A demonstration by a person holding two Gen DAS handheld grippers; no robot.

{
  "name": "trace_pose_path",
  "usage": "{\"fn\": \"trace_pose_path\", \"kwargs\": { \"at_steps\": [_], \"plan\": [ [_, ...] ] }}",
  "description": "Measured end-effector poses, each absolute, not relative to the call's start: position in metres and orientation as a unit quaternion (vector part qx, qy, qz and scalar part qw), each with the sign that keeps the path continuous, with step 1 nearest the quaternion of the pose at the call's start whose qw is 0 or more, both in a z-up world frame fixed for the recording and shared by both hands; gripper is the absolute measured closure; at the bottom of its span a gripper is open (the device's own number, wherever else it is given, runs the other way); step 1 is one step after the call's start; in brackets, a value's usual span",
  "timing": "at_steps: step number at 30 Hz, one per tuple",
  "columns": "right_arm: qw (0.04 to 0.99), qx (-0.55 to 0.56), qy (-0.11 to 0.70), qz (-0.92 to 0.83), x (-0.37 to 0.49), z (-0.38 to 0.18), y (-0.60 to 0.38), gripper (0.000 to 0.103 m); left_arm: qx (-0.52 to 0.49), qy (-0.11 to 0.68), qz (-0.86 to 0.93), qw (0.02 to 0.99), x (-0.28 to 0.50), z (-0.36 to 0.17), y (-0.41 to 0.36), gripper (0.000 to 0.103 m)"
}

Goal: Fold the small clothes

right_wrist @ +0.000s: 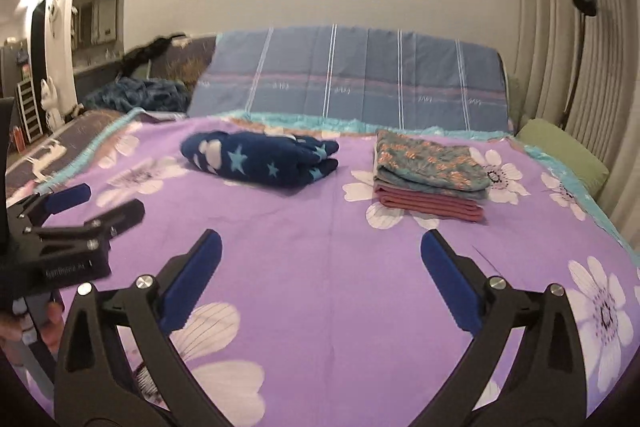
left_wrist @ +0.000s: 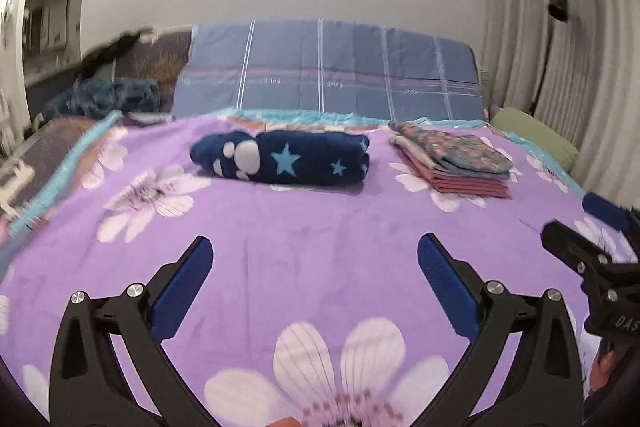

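Small clothes were basically sorted by the look of it. On the purple flowered bedspread I had a neat folded stack sitting toward the right side: a teal patterned piece on top, pinkish-red ones underneath, edges lined up pretty well. To its left, well apart from the stack, lay the navy star-print piece, folded over into a chunky bundle, a bit puffier than the rest but clearly not spread out.

Both tongs were empty. The left gripper had its jaws spread wide with nothing but bedspread showing between them, and the right gripper was the same, wide open and nowhere near either pile. Each one also showed up at the edge of the other's camera, side by side over the near part of the bed.

My read: folding looked done, or close to it. I couldn't spot any loose, unfolded small garment on the purple cover. There was a rumpled dark blue heap off at the far left by the pillows, but I couldn't tell if that counted. Maybe the navy bundle wanted stacking.
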State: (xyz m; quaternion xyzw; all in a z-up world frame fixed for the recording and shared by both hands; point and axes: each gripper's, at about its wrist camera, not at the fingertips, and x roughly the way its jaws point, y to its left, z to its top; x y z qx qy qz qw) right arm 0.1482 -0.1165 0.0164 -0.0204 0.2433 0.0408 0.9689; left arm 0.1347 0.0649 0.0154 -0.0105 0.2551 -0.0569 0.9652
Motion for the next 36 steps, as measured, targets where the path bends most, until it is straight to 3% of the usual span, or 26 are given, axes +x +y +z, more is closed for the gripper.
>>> {"fn": "trace_pose_path", "kwargs": {
  "at_steps": [16,36],
  "plan": [
    [0.98,0.026,0.198,-0.001,0.049,0.028,-0.149,0.002,0.04,0.187,-0.058,0.98,-0.001,0.036,0.022,0.001],
    [0.976,0.031,0.214,0.009,0.037,0.018,-0.156,0.002,0.051,0.18,-0.033,0.982,-0.005,0.032,0.014,0.001]
  ]
}}
